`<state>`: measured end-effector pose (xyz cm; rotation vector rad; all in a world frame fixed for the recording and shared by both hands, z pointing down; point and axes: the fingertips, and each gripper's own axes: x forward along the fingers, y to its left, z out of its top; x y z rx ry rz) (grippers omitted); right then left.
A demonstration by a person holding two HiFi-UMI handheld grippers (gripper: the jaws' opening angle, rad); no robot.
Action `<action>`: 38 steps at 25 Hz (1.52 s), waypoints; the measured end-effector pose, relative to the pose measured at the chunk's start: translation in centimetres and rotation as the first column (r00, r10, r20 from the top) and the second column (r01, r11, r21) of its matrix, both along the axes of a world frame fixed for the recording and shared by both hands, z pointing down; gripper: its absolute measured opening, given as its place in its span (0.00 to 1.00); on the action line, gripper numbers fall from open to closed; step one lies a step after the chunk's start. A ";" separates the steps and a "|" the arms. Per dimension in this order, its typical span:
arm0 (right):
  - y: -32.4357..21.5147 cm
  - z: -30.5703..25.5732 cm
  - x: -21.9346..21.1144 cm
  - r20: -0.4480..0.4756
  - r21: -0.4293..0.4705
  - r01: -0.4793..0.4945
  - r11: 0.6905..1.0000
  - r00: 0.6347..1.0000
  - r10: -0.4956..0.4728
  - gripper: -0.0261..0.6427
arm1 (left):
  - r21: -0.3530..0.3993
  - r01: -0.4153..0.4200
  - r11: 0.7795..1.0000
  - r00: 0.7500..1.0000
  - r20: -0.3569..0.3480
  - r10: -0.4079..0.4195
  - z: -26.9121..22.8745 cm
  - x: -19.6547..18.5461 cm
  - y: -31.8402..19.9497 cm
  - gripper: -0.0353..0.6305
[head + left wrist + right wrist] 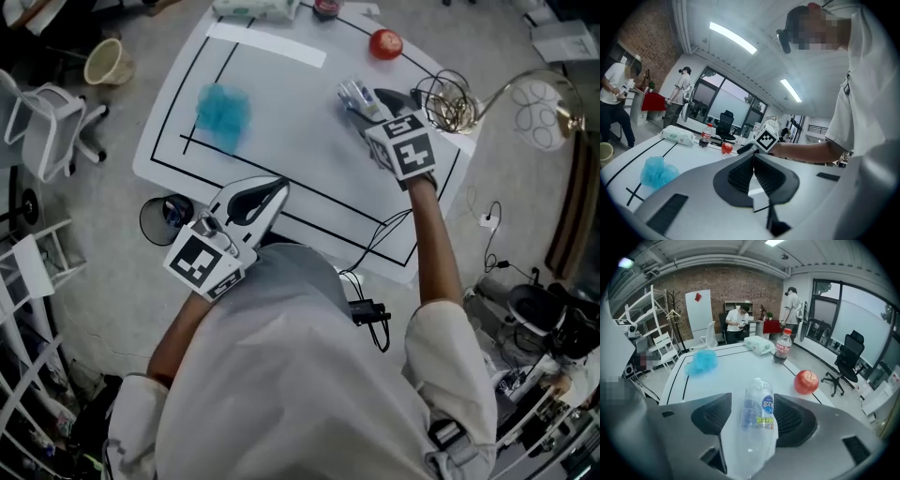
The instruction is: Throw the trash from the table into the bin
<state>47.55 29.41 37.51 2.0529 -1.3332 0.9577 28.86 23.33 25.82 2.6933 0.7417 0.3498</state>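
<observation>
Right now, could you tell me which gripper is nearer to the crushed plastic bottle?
Right. The right gripper has the bottle between its open fingers; the left gripper, shut, is at the near edge of the table.

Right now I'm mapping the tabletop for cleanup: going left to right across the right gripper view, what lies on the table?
blue fluffy ball → white wipes pack → cola bottle → red apple. The clear bottle up front overlaps the pack, so it is left out.
</observation>
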 end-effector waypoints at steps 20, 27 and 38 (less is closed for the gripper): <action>0.8 7.4 1.0 0.068 -0.241 0.046 0.970 0.997 -0.030 0.48 | -0.018 0.025 1.000 0.999 0.035 -0.024 0.7 -0.2 -0.4 0.06; 0.8 8.0 1.1 0.118 -0.282 0.071 0.957 0.992 -0.039 0.49 | -0.037 0.042 0.998 0.997 0.063 -0.039 1.5 -0.8 -1.0 0.06; 0.8 7.8 1.9 0.109 -0.307 0.030 0.951 0.994 0.004 0.48 | -0.053 0.140 0.989 0.989 0.064 -0.136 1.5 -2.2 -4.9 0.06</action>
